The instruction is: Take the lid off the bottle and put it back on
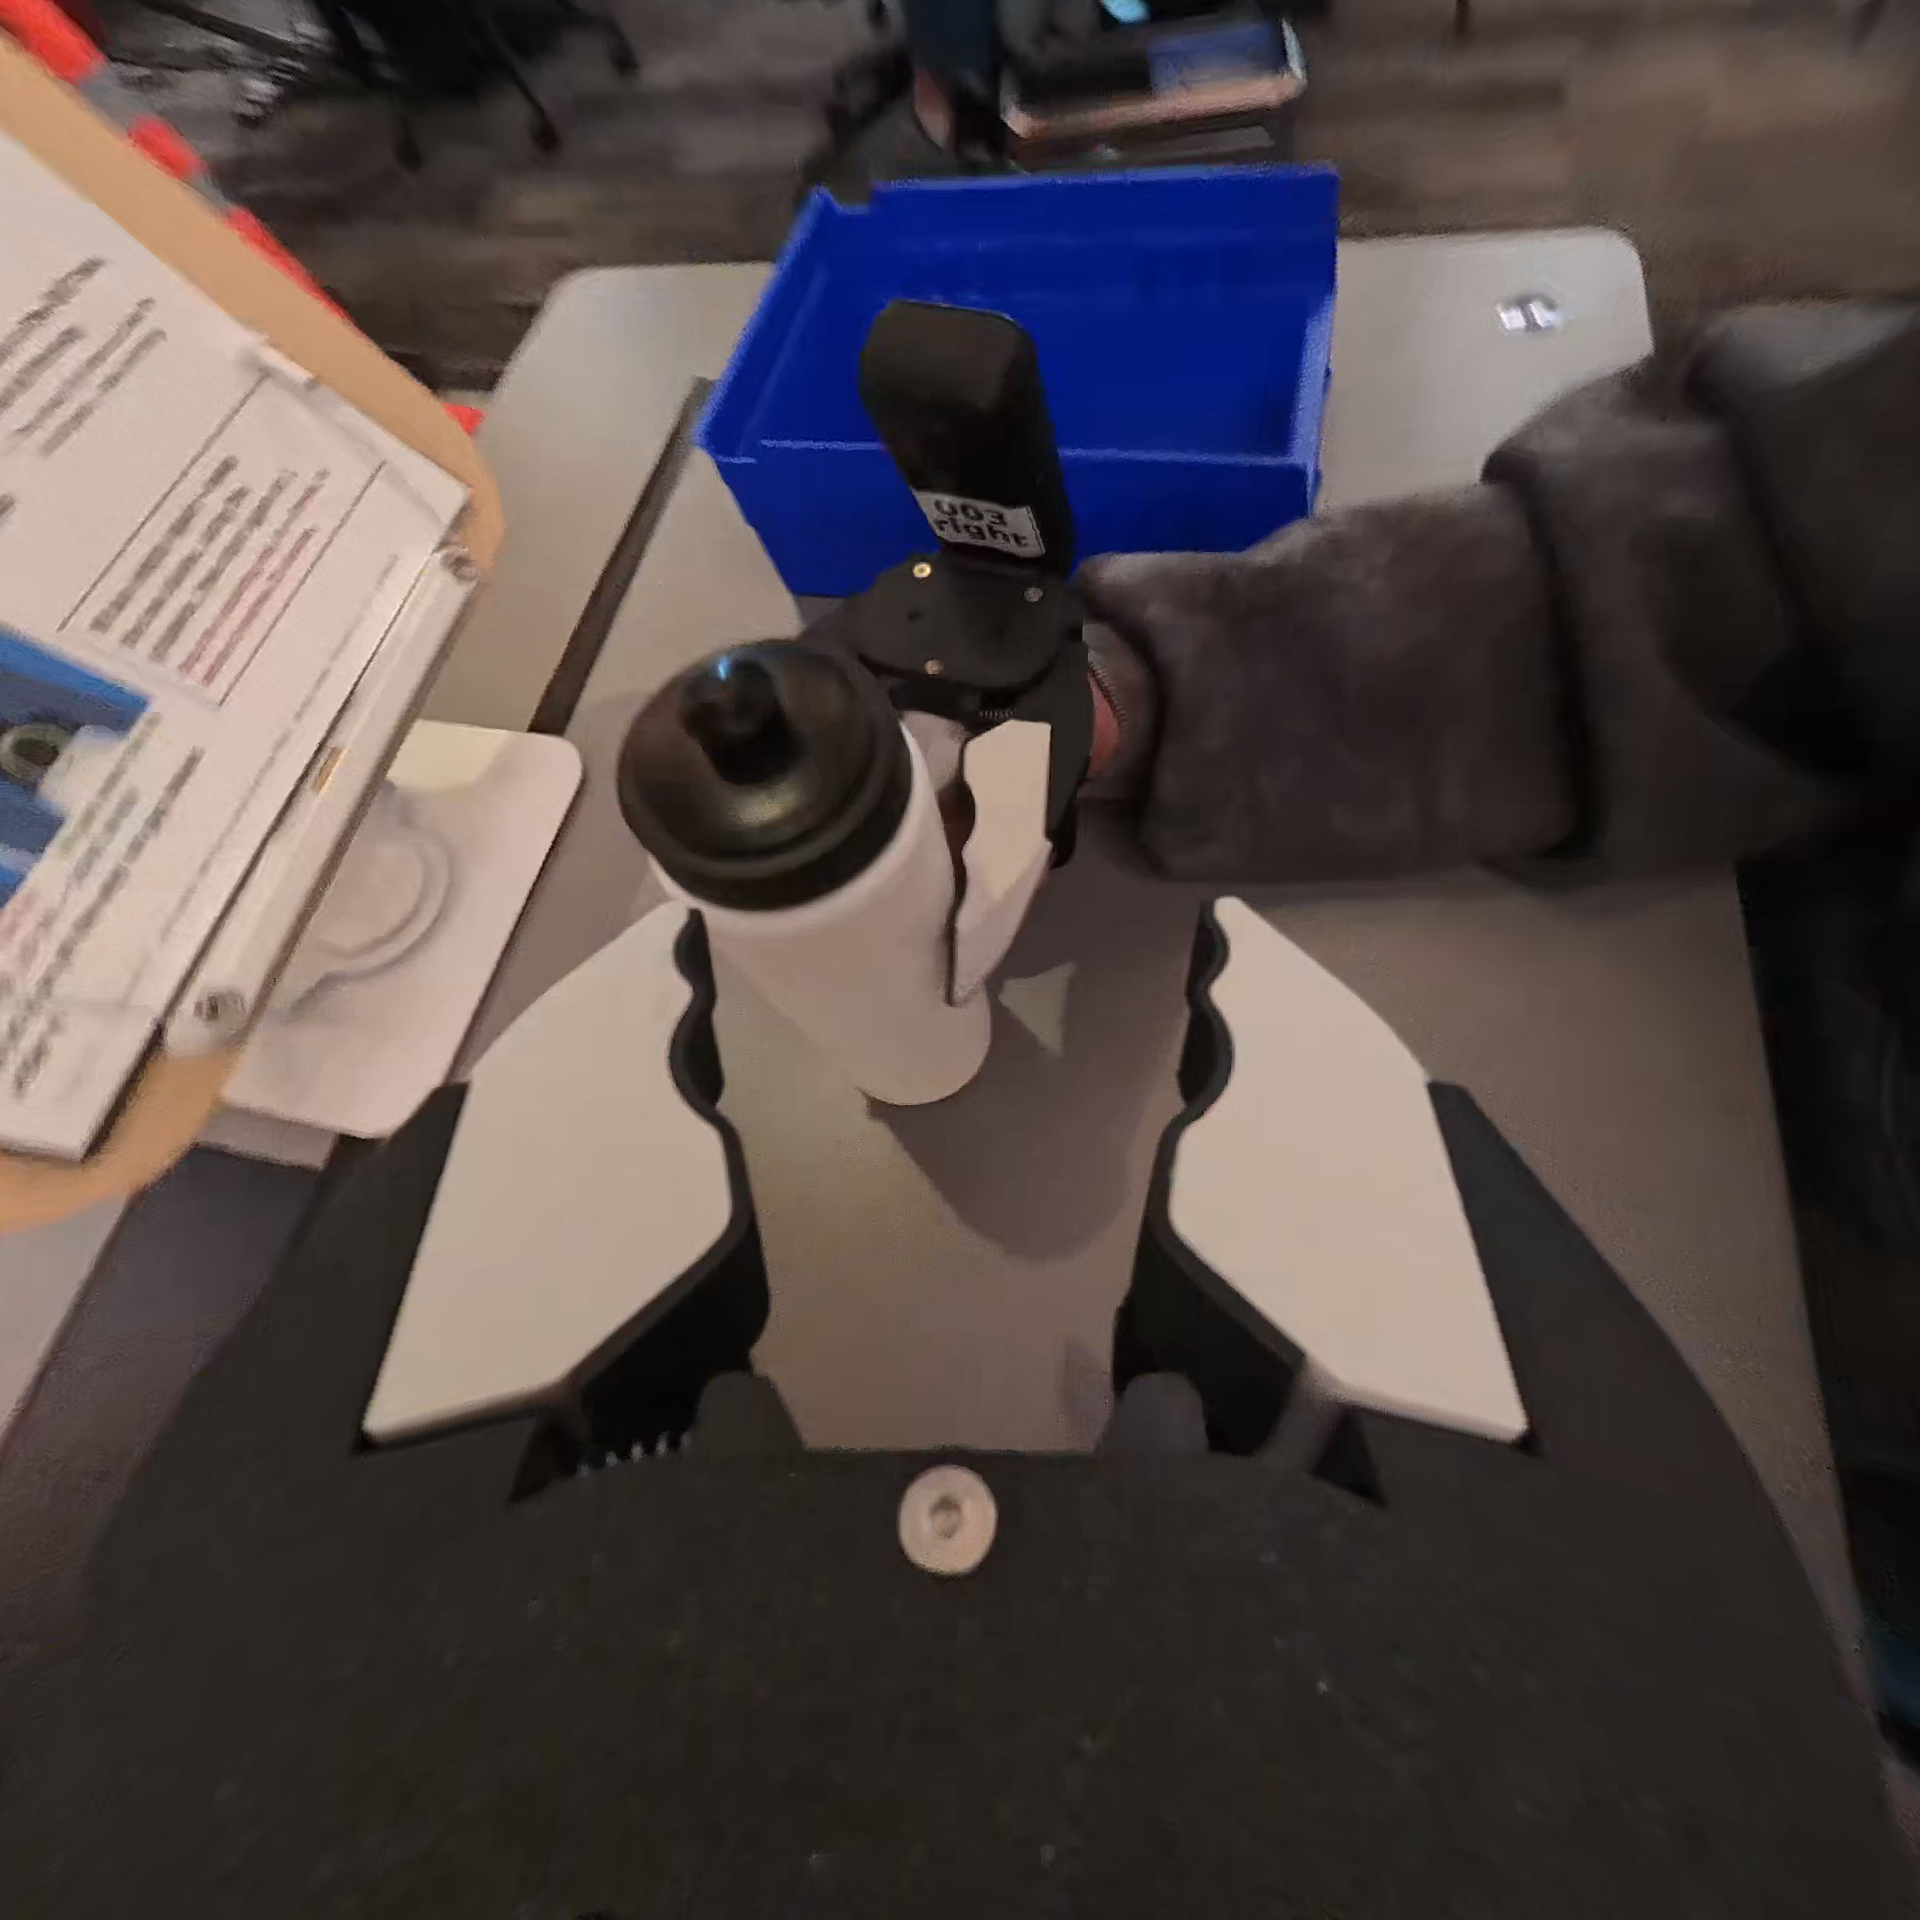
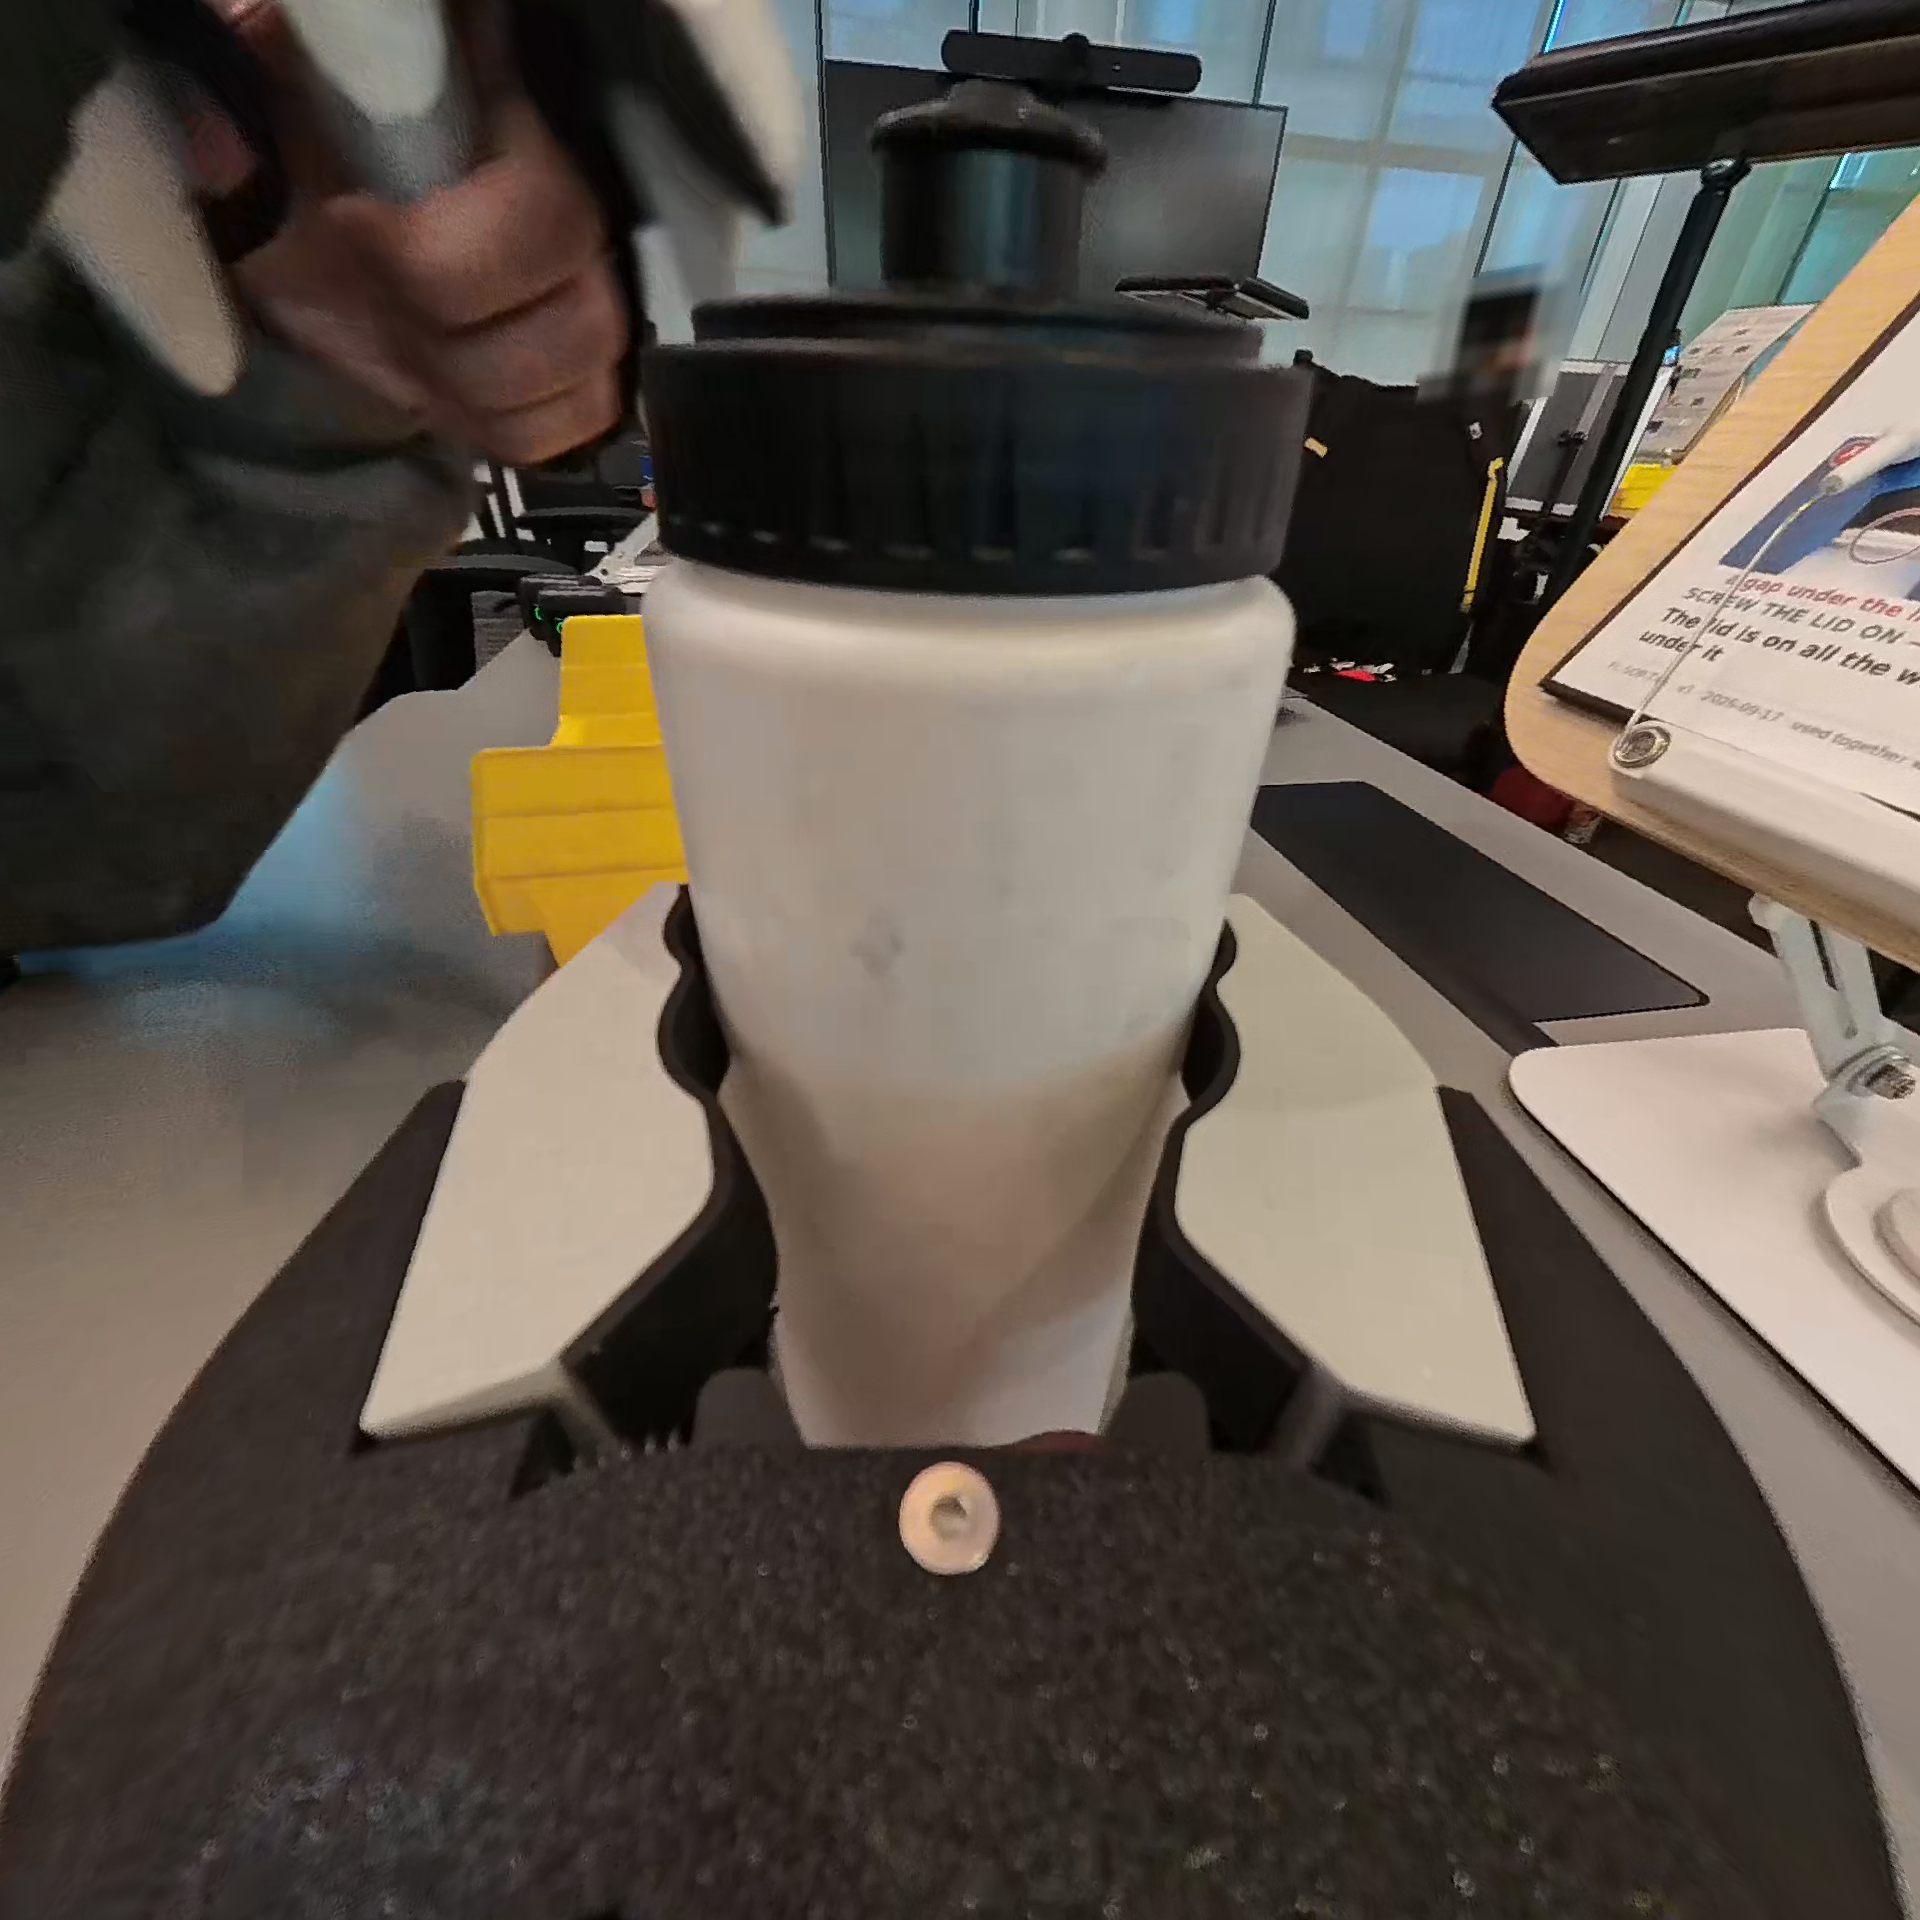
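**One bottle, one lid, two tools: lid seated, bottle held by the right tool**

Left wrist view
- One left tool (image 1: 951, 997): fingers spread wide, nothing between them; it looks down from above the bottle, which lies just ahead of its fingertips.
- One white bottle (image 1: 883, 935), upright on the grey surface (image 1: 1455, 987), seen from above and leaning in the wide-angle picture.
- One black lid (image 1: 764, 764) with a raised spout, seated on the bottle's top.
- One right tool (image 1: 971, 883), farther off, clamped on the bottle's side; it bears one small white label with writing. A hand in a dark sleeve (image 1: 1403, 675) holds it.
- One blue bin (image 1: 1039, 416) beyond the bottle.
- One instruction board (image 1: 208, 623) on a white stand, at left; its print is blurred.

Right wrist view
- One right tool (image 2: 951, 997): fingers closed on the bottle's (image 2: 966, 883) lower body, touching both sides.
- One lid (image 2: 977, 457), ribbed at the rim, on the bottle.
- One left tool (image 2: 436, 135), blurred, in a hand up at left, beside and above the lid; its jaw state cannot be told here.
- One yellow bin (image 2: 571, 810) behind the bottle.
- One instruction board (image 2: 1766, 582) at right, carrying printed text and a picture.
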Tool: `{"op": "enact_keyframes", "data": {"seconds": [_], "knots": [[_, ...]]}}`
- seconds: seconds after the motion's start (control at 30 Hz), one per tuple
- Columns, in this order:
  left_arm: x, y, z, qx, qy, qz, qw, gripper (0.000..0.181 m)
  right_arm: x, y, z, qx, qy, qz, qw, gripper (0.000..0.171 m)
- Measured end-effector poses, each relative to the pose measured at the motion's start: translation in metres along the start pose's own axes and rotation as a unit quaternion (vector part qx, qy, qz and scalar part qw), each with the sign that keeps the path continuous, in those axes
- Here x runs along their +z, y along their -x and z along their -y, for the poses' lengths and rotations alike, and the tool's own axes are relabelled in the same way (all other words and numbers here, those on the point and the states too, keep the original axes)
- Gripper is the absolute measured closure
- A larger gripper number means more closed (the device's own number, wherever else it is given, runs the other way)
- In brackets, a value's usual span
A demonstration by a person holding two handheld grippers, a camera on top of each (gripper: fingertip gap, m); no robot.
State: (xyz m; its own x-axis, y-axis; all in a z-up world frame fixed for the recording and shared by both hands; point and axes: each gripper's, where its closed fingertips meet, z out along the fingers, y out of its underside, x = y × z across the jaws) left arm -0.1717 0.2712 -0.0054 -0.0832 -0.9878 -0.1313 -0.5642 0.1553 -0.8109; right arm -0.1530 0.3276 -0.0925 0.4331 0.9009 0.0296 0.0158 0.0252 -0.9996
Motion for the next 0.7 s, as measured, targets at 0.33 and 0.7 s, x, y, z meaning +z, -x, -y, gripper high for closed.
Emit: {"op": "enact_keyframes", "data": {"seconds": [0.33,0.7], "knots": [[0.042,0.035,0.015,0.065,0.072,-0.206,0.974,0.098,0.001,0.000,0.000,0.001,-0.003,0.001,1.000,0.083],[0.061,0.036,-0.005,0.065,0.088,-0.207,0.972,0.106,0.002,0.000,0.000,0.003,-0.005,0.000,1.000,0.083]]}}
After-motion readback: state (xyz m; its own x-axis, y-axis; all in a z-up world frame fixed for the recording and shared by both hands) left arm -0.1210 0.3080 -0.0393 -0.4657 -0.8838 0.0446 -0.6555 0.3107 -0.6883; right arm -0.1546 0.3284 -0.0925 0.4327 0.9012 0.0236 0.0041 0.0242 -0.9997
